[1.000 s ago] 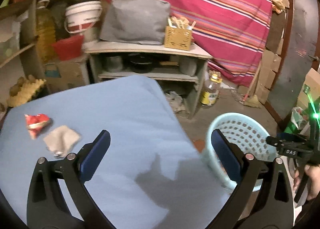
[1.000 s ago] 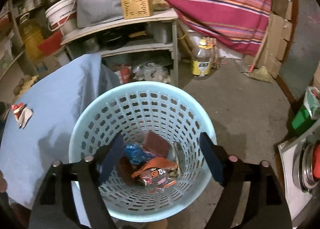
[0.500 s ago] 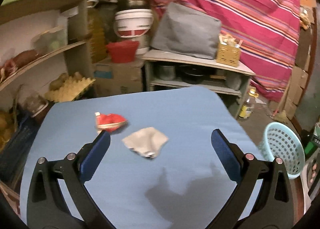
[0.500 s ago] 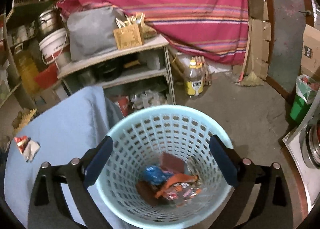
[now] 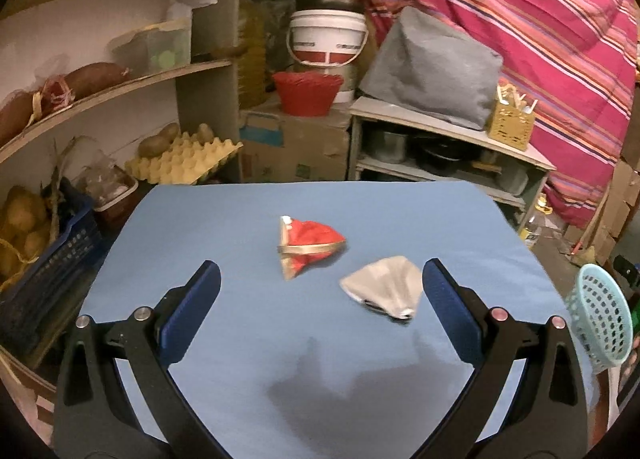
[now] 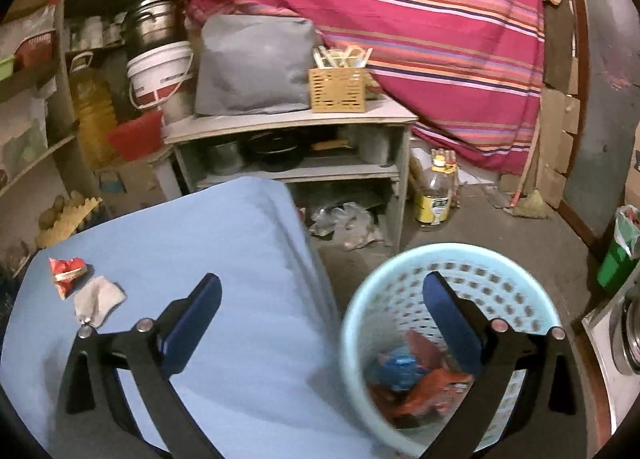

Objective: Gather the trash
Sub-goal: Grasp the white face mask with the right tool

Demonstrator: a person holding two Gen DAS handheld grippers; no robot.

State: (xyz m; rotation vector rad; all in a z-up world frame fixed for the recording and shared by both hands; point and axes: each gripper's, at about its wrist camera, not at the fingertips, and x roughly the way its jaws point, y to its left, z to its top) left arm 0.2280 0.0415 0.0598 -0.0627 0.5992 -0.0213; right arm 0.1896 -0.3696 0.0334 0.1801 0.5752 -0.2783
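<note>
Ahead of left gripper (image 5: 320, 295), red wrapper (image 5: 306, 245), grey wrapper (image 5: 384, 291) beside

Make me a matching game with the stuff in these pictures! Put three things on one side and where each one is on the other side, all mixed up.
Things:
1. red wrapper
2. orange packet
3. yellow bottle

Places:
A. on the floor by the shelf unit
B. on the blue table cloth, beside the grey wrapper
C. inside the light blue basket

Pairs: 1-B, 2-C, 3-A
</note>
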